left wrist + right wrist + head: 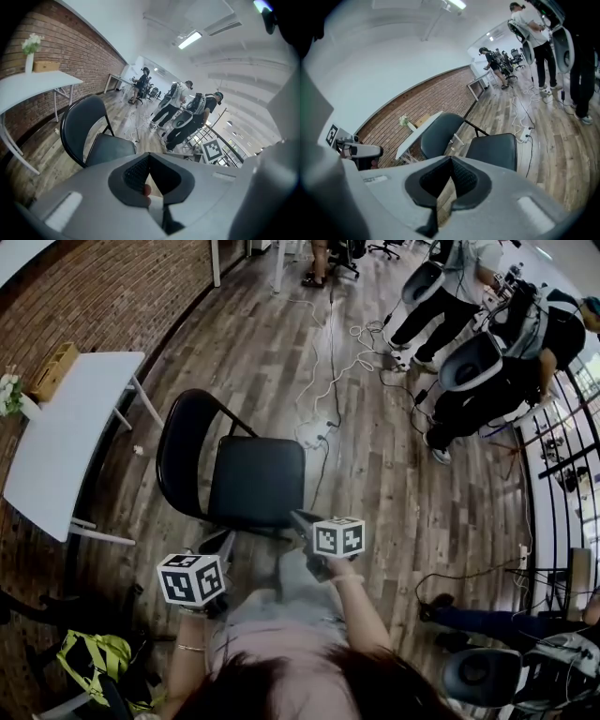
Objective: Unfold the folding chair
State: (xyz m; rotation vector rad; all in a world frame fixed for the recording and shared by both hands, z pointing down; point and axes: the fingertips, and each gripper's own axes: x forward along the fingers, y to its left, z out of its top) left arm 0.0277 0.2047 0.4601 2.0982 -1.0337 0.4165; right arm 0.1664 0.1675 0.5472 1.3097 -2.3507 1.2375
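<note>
The black folding chair [253, 479] stands open on the wood floor [394, 493], just in front of both grippers. The left gripper [149, 159] and the right gripper [451, 161] are pressed together, holding nothing. A white table [66, 437] stands near the chair's back. White cables [330, 381] lie past the seat's far edge.

Left tool [150, 155] and right tool [451, 159] both closed, empty, angled downward

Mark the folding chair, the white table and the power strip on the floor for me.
folding chair [256, 479], head view, middle of the black seat pad.
white table [70, 432], head view, bare part of the top.
power strip [312, 435], head view, its white body.
</note>
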